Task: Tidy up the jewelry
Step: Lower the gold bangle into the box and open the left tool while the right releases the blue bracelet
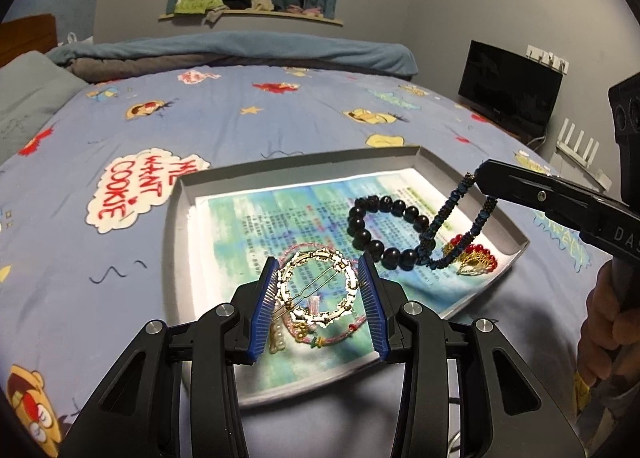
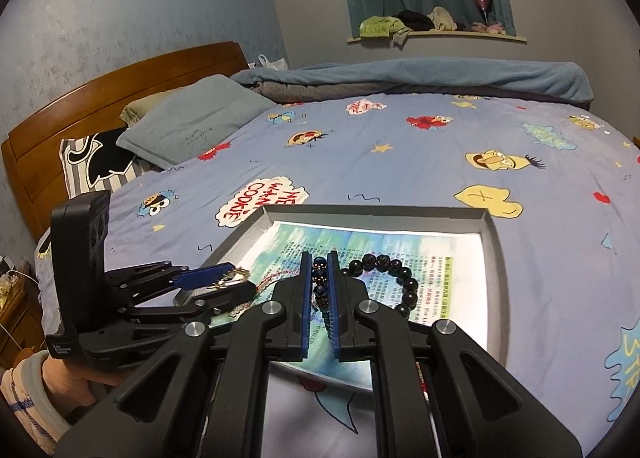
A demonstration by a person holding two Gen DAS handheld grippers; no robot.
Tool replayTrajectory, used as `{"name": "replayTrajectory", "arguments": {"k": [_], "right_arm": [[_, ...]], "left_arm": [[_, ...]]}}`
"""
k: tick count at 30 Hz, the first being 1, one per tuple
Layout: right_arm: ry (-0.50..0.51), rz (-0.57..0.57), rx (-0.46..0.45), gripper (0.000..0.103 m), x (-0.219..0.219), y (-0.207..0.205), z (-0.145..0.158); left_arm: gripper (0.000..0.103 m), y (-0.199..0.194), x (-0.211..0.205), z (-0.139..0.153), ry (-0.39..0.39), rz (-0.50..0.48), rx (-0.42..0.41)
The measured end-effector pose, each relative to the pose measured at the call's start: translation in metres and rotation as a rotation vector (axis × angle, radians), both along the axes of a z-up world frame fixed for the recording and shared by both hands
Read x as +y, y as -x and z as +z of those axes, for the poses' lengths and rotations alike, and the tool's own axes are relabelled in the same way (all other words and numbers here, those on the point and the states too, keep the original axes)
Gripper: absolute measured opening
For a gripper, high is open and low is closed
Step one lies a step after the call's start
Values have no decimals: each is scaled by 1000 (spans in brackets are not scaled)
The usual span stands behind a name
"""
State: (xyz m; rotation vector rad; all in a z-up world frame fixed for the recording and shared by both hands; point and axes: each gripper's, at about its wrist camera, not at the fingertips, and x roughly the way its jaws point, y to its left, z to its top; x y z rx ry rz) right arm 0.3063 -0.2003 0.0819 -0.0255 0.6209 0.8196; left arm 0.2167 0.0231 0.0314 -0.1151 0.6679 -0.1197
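— Left wrist view, far left: cartoon bedsheet (image 1: 240,126), "ME WANT COOKIE" bubble (image 1: 136,194) printed just left of a shallow grey tray (image 1: 180,218).
— And inside the tray?
— Printed paper liner (image 1: 280,210) across the floor. Over its near left part, left gripper (image 1: 320,290), blue pads clamped on either side of a gold ring-shaped hair clip (image 1: 316,290), pin running across the ring. Under and behind the clip, pink beaded strand (image 1: 340,334) lying on the paper.
— Further right?
— Black bead bracelet (image 1: 380,230) flat on the liner, mid-tray. Then dark blue beaded necklace (image 1: 448,230), looped, upper end pinched in the tips of the right gripper (image 1: 478,176), lower end with gold and red fan pendant (image 1: 476,258) down on the paper near the tray's right wall.
— Right wrist view, same order?
— Left gripper (image 2: 236,278) at left with the gold clip, hand and striped cuff (image 2: 24,390) behind it. Centre: right gripper (image 2: 320,282), nearly shut, blue beads squeezed between the pads. Black bracelet just right of them, on the liner.
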Motion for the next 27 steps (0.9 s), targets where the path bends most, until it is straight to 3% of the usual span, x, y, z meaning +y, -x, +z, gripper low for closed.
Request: {"name": "replayTrajectory", "arguments": {"k": [10, 21, 24, 27], "right_arm": [[53, -57, 68, 7, -3, -20, -37], [89, -97, 71, 7, -7, -22, -50], [91, -101, 63, 7, -7, -20, -51], [94, -106, 47, 8, -8, -17, -51]], "left_arm": [[42, -15, -4, -17, -7, -14, 44], [42, -17, -6, -27, -15, -21, 55], [51, -16, -7, -27, -19, -15, 49], [52, -15, -8, -26, -28, -16, 41]]}}
